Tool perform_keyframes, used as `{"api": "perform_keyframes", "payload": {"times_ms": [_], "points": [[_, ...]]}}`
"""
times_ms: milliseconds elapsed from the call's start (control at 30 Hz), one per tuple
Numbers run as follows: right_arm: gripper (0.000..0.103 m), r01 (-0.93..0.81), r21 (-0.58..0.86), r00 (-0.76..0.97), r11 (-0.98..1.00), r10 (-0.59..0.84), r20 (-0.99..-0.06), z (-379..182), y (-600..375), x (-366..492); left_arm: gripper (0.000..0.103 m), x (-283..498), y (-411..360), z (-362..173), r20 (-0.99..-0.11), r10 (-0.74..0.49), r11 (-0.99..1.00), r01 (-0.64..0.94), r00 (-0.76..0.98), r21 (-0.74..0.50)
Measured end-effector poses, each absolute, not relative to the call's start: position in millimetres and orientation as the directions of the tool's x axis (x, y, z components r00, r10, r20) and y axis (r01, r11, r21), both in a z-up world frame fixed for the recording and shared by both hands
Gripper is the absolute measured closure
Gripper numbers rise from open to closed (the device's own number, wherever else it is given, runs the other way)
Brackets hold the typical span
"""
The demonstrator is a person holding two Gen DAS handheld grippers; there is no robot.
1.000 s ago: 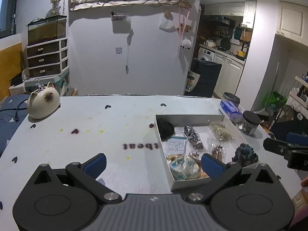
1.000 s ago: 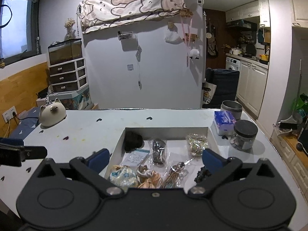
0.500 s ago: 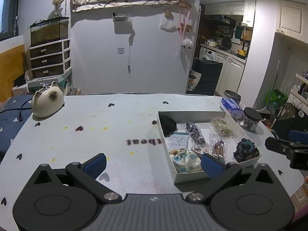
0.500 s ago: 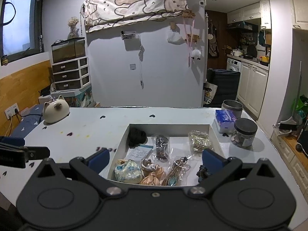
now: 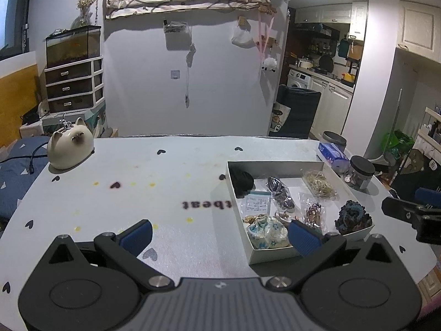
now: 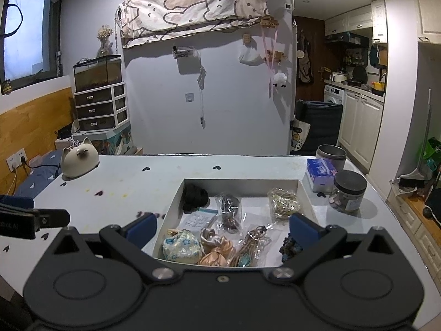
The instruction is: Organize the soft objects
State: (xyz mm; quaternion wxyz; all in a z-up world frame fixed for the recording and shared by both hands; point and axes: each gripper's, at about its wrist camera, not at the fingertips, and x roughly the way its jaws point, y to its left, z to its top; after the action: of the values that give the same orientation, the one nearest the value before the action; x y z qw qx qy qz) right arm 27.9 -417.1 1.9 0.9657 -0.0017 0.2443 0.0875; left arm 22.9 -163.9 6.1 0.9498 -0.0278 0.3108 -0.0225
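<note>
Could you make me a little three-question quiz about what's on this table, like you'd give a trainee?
1. True or false: the right gripper is holding something.
2. Where does the floral pouch lie in the white box? A) far right corner B) near left corner C) outside it
3. Fill in: the cat-shaped figure sits on the table, far to the ____ of the box.

Key
1. False: its jaws are spread and empty, as are the left gripper jaws.
2. B.
3. Left.
</note>
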Motion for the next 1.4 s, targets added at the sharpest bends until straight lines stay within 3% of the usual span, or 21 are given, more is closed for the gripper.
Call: {"api": "perform_keyframes", "payload": {"times_ms": [1400], "points": [[0.0, -0.178, 0.043, 0.865, 0.983, 0.177, -0.469, 3.1, -416.3, 28.8, 0.0, 23.8, -166.6, 6.5, -0.588, -0.055, 0.998, 0.021, 0.807, -0.064]]}}
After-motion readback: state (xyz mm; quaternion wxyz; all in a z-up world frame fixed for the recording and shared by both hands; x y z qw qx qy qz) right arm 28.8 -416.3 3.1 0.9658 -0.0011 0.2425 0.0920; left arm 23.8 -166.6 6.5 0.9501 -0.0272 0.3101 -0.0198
